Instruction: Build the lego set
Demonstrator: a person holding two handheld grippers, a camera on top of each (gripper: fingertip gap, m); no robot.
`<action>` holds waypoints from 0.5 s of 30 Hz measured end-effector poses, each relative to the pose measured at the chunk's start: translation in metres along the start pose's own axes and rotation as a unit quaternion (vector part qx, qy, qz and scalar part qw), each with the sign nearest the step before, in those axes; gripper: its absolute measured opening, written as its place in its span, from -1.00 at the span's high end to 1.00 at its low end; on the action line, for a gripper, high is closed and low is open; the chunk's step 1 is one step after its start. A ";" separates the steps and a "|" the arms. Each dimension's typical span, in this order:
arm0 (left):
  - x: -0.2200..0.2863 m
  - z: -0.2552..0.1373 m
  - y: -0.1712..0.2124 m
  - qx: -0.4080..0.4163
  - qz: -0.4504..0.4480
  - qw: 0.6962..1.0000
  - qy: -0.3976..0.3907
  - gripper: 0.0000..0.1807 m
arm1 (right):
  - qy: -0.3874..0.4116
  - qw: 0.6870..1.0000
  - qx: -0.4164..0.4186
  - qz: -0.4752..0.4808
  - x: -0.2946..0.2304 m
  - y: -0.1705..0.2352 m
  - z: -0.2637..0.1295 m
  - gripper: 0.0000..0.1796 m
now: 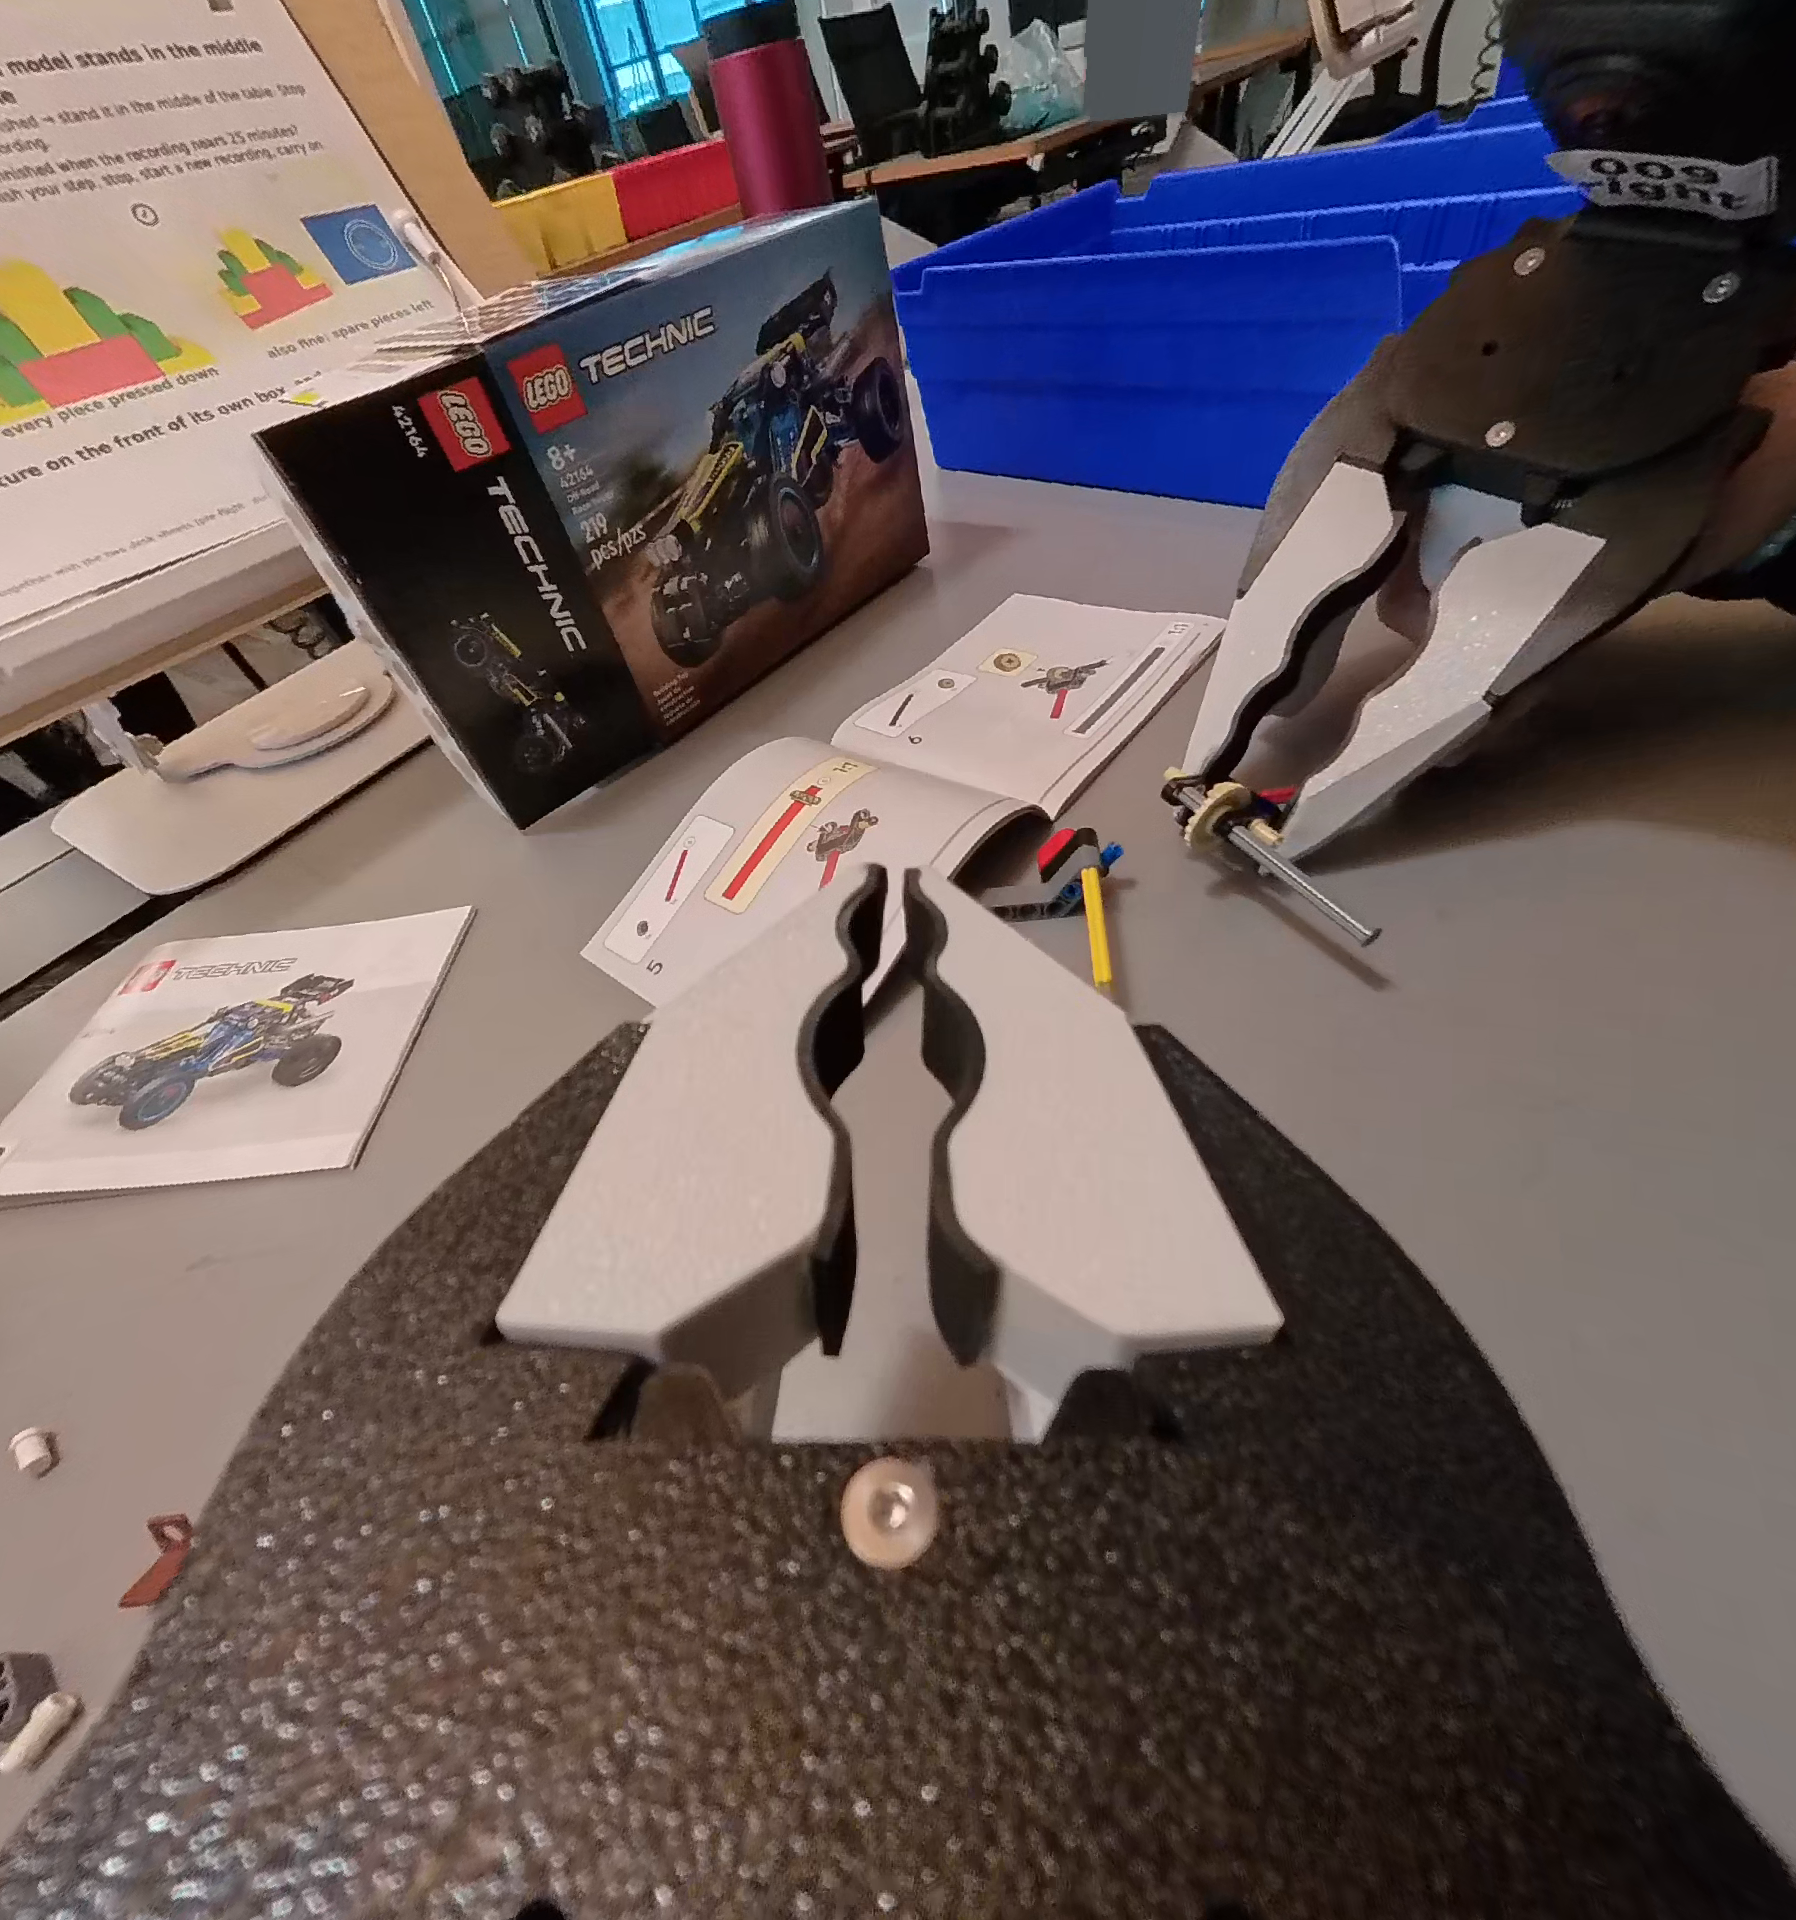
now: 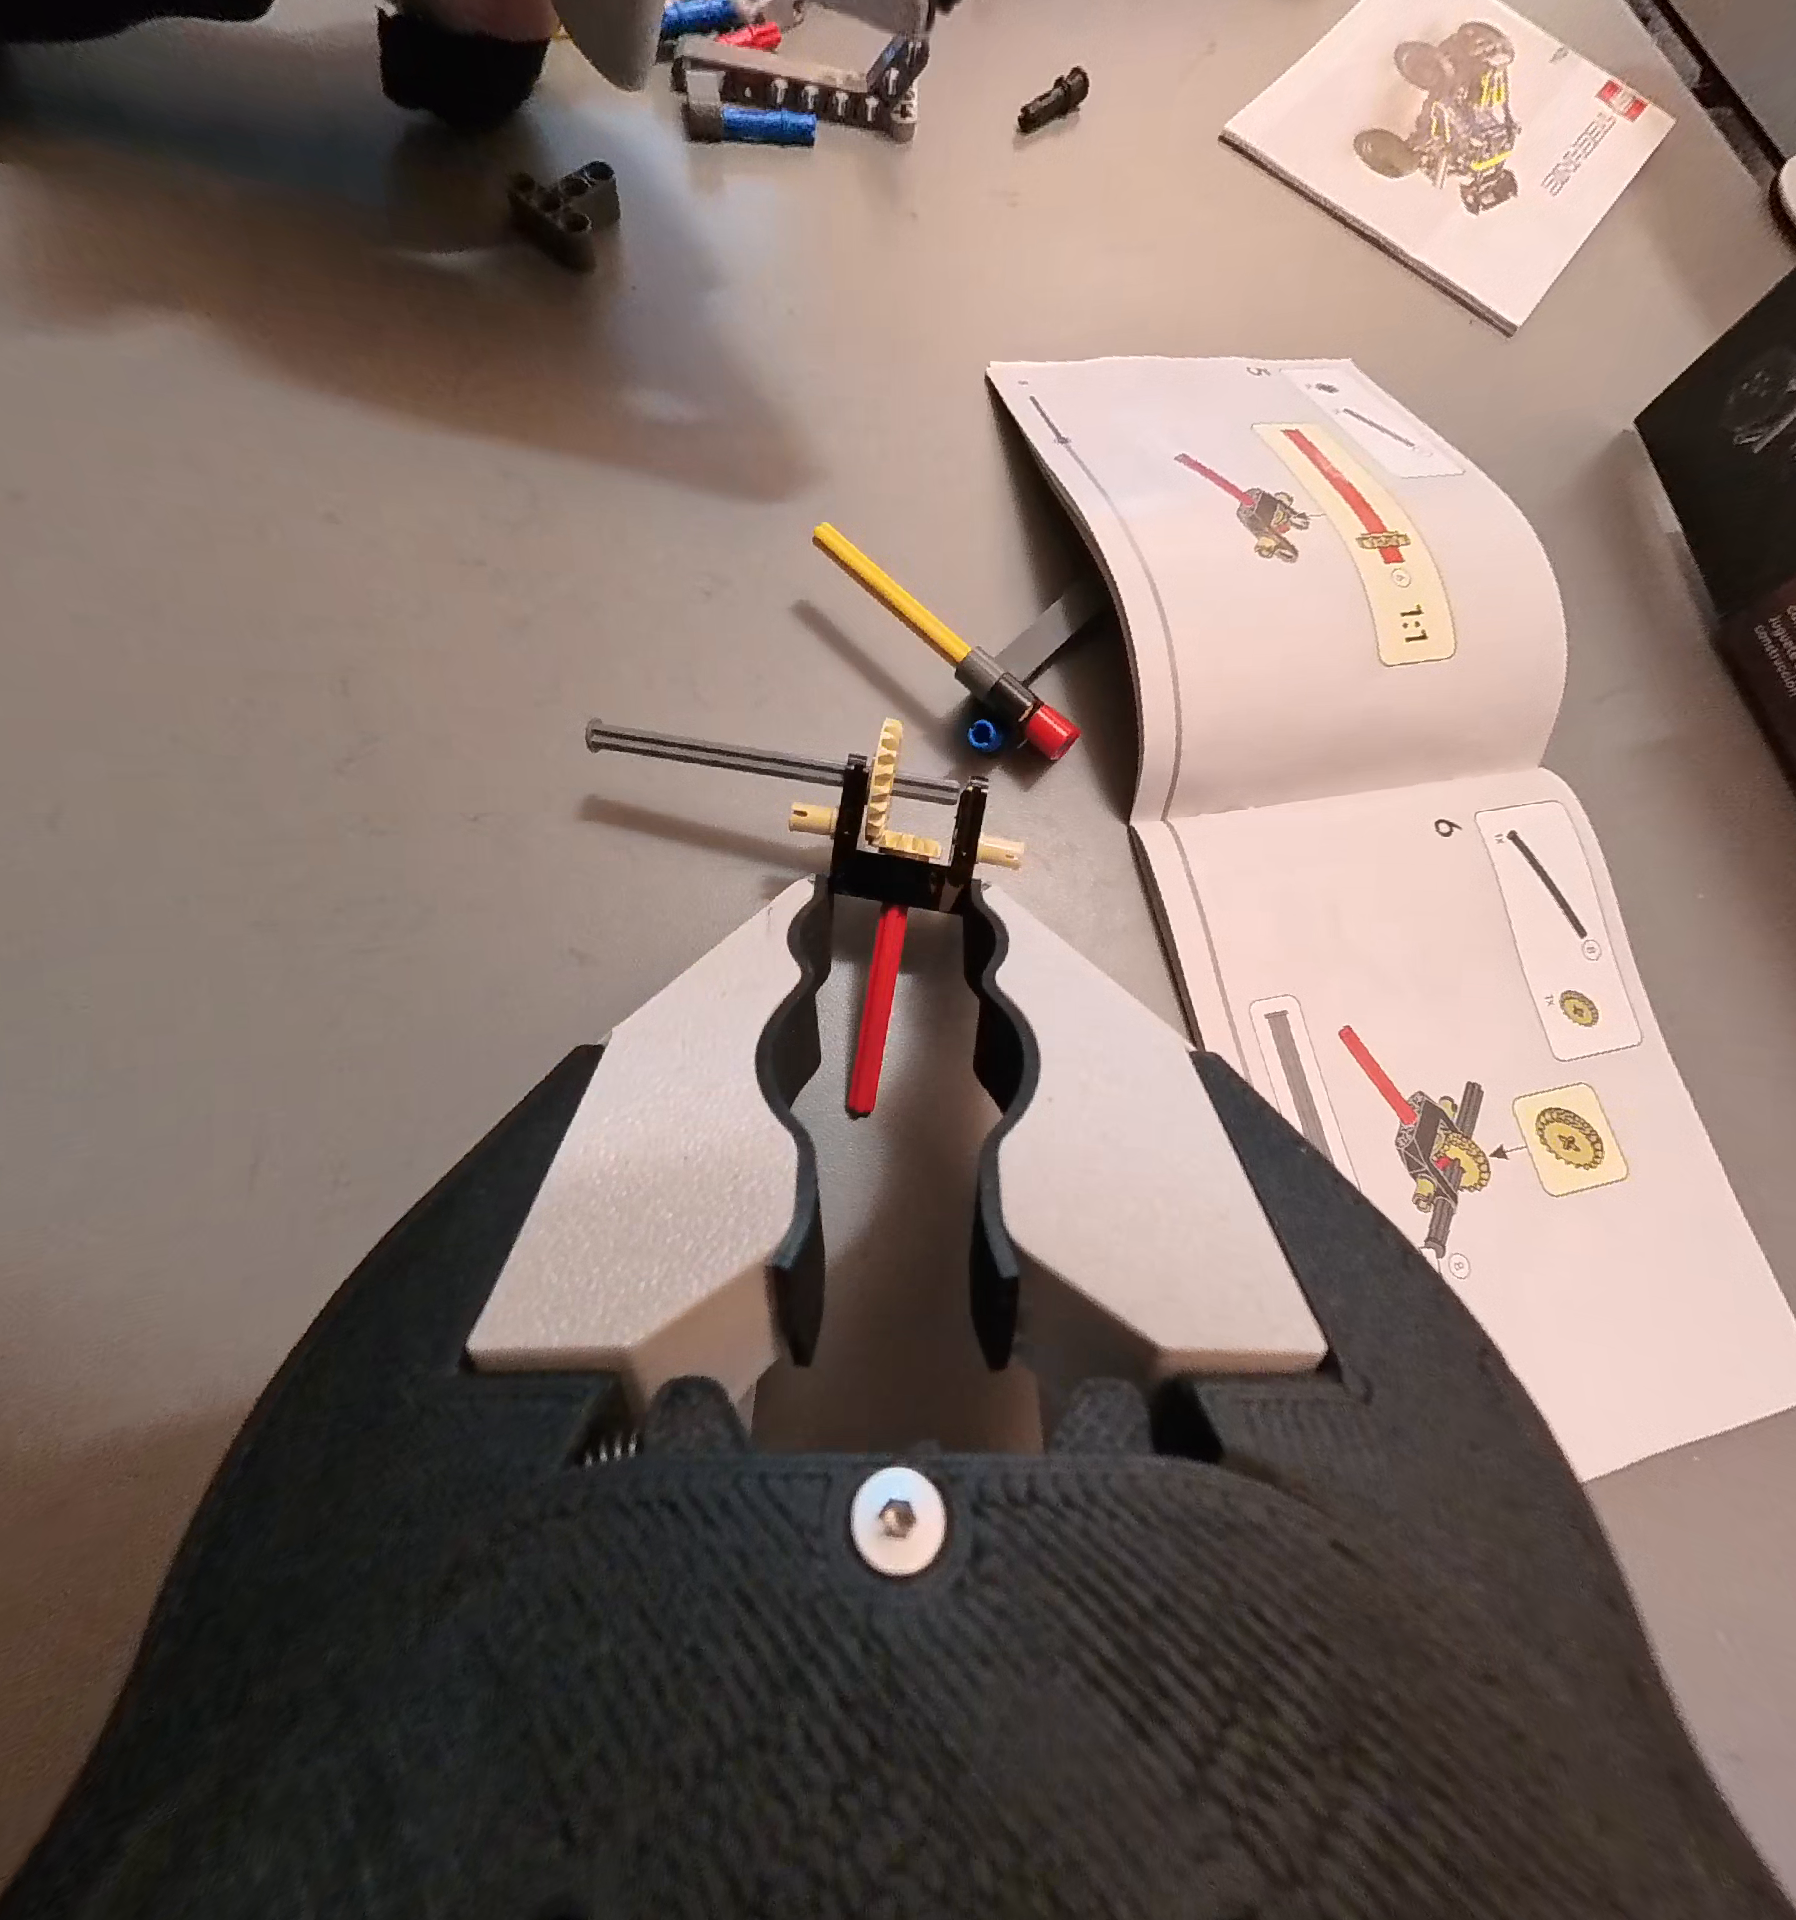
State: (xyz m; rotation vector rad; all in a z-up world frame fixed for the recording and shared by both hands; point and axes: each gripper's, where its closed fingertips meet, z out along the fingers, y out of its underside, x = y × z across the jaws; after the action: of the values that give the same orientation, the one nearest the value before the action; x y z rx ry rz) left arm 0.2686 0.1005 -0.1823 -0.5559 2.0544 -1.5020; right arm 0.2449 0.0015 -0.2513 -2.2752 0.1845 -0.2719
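Pinched in my right gripper (image 2: 892, 894) sits the black gear frame (image 2: 899, 842), red axle (image 2: 878, 1013) pointing at six o'clock; yellow axle (image 2: 894, 592) lies at twelve; my left gripper (image 1: 896, 883) hangs nearly closed, empty.

Your little build (image 2: 904, 831) is a black frame with tan gears inside. A long grey rod (image 2: 728, 756) runs sideways through it, and a red stick (image 2: 878, 1013) pokes back from it. It sits low over the grey table (image 2: 354, 831), pinched at the tips of your right tongs (image 2: 889, 894). Near it on the table lies a second small piece (image 2: 998, 691), grey with a red end and a blue peg, with a yellow stick (image 2: 889, 592) poking out.
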 end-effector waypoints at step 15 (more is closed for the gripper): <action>0.002 0.002 0.002 -0.007 0.016 1.000 -0.004 1.00 | 0.003 1.000 0.000 -0.003 0.000 0.000 0.000 0.74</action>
State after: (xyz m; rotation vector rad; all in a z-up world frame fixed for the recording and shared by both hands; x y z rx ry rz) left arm 0.2681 0.0982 -0.1848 -0.5307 2.0597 -1.4657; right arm 0.2446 0.0014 -0.2510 -2.2747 0.1799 -0.2822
